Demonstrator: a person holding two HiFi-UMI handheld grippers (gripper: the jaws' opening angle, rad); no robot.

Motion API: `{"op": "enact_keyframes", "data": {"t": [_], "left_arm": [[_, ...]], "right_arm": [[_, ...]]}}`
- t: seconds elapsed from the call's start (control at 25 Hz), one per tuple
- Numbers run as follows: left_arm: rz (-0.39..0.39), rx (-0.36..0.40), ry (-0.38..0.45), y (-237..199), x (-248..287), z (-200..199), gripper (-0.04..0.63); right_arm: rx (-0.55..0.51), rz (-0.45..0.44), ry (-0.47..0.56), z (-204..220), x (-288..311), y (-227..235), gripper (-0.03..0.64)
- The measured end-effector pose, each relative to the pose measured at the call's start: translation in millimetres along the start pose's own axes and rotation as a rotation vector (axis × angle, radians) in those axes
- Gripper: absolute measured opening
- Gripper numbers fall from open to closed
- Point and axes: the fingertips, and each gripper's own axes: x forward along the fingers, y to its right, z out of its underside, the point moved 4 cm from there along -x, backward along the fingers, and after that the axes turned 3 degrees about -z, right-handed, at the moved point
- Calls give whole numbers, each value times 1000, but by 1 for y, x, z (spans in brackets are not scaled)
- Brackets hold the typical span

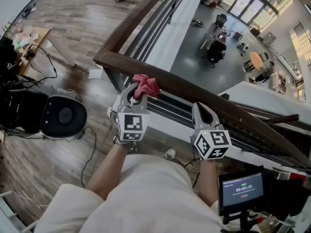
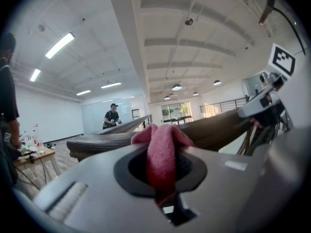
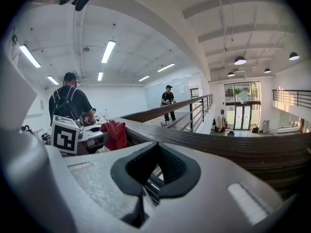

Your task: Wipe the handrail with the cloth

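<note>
A dark wooden handrail [image 1: 204, 93] runs diagonally from a corner at the upper left down to the right. My left gripper [image 1: 137, 93] is shut on a red-pink cloth [image 1: 146, 85], which lies bunched against the rail's near side and top. In the left gripper view the cloth [image 2: 163, 137] sticks up between the closed jaws, with the handrail [image 2: 214, 130] just beyond. My right gripper [image 1: 200, 109] is shut on nothing, close under the rail to the right. From the right gripper view I see the handrail [image 3: 223, 147], the cloth [image 3: 114, 132] and the left gripper's marker cube [image 3: 65, 135].
Below the rail are metal bars [image 1: 160, 21] and an open drop to a lower floor [image 1: 204, 42] with desks and people. A grey round device [image 1: 63, 114] and cables lie on the wood floor at left. A small screen [image 1: 243, 191] sits at lower right. People stand further along the walkway [image 3: 167, 101].
</note>
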Motion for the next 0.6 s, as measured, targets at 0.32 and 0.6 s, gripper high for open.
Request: {"op": "enact_keyframes", "data": {"t": [0.32,0.6], "left_arm": [[20,-17,7,-23,1,1,43],[38,-14,19,-31,1,-4,43]], "right_arm": [[2,10,4,-7,19,-18,3],[16,24,4,-10,25,-27,3]]}}
